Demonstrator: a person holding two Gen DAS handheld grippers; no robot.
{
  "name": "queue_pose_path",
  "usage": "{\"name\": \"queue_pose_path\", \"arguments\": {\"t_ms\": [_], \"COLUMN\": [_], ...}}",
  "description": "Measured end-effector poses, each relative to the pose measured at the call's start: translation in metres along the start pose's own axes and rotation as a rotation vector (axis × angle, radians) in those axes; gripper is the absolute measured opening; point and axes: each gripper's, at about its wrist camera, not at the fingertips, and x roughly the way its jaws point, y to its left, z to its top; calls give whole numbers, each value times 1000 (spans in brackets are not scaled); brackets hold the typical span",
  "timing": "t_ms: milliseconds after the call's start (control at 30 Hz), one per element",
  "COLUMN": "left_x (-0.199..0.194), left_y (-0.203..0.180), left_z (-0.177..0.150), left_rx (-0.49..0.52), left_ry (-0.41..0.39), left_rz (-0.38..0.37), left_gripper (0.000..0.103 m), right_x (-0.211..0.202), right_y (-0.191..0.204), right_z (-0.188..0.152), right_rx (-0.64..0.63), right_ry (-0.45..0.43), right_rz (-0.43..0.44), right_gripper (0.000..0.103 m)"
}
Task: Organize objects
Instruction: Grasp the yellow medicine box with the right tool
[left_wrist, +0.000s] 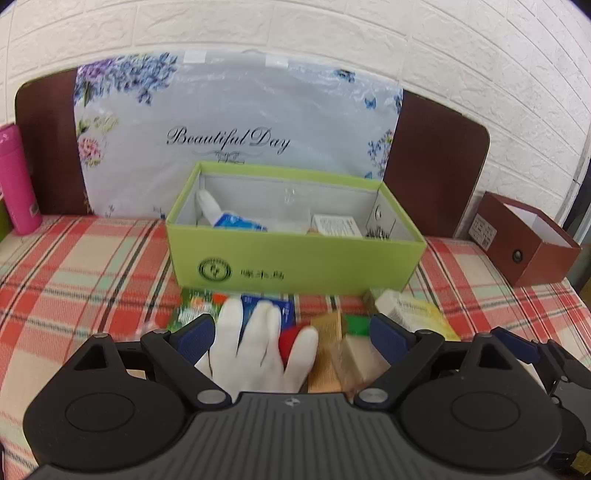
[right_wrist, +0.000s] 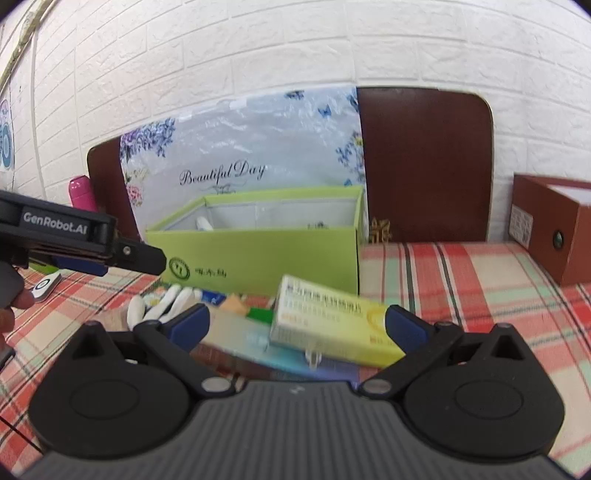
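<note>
Small objects (left_wrist: 332, 332), including a white glove (left_wrist: 255, 343) and a yellow carton (right_wrist: 332, 325), lie near the green box (left_wrist: 295, 258). Both the left gripper (left_wrist: 291, 338) and the right gripper (right_wrist: 295, 325) gape empty. Step: approach; next, clamp one item squarely.

A home bedroom is showing: a plaid-sheeted bed (left_wrist: 92, 266) lying against a brown headboard (right_wrist: 424, 166) and white brick-pattern wall (right_wrist: 332, 44).

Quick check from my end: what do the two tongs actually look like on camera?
Both tongs, left and right, look alike: matte black linkage arms with silver pivot pins, blue pads on the fingers, round black housings and a grey ribbed body. The left one's side, seen in the right view, reads "GenRobot.AI" in white.
</note>
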Motion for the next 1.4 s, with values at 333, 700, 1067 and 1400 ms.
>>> {"name": "queue_pose_path", "arguments": {"t_ms": [333,700,1067,1400], "left_x": [-5,16,32,2], "left_y": [11,-24,-37,5], "left_z": [-41,-4,-55,-62], "left_rx": [-48,75,165,5], "left_ry": [83,-18,188,154], "left_rz": [-92,-158,-397,-300], "left_gripper": [94,94,85,85], "right_x": [-17,-29,-34,-19], "right_y": [-5,-14,-38,-30], "right_z": [-42,-52,-57,-32], "right_rx": [45,80,123,93], "right_ry": [86,93,117,86], "right_rz": [-40,-52,-148,-132], "right_gripper": [103,103,103,103]}}
